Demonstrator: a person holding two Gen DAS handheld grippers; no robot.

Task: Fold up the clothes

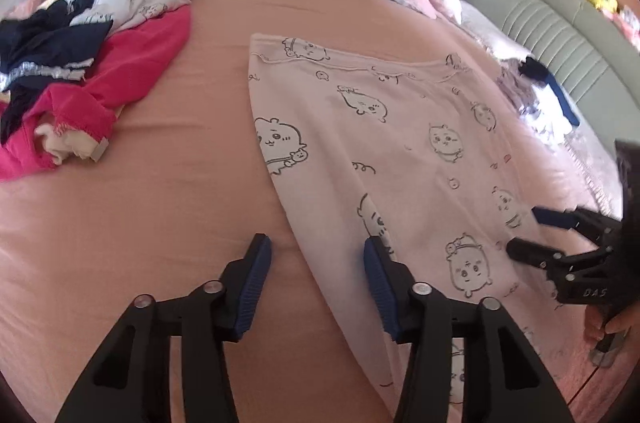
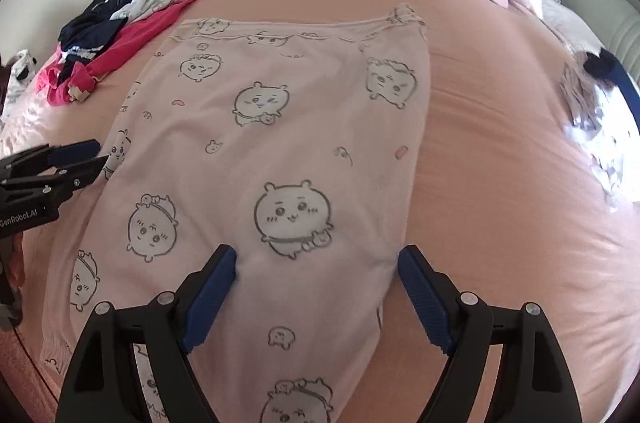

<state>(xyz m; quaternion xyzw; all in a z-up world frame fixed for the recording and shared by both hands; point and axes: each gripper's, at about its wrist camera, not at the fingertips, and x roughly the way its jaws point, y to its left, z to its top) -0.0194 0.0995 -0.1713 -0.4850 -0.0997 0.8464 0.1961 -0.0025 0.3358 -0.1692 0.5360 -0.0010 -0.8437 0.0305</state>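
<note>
Blue-padded left gripper [image 1: 316,259] hovered wide open and empty over the left edge of pale pink cartoon-print pyjama pants [image 1: 400,151], spread flat on a pink bed sheet [image 1: 180,203]. Right gripper [image 2: 316,269], also spread wide and holding nothing, straddled the pants' lower part. Far left lay a heap of magenta, navy and white clothes [image 1: 80,75].

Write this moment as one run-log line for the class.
step: fold clothes | item: printed pyjama trousers flat on pink bed | left gripper: open, over trousers' edge | right gripper: open, above trousers | unfolded pile: untouched
</note>
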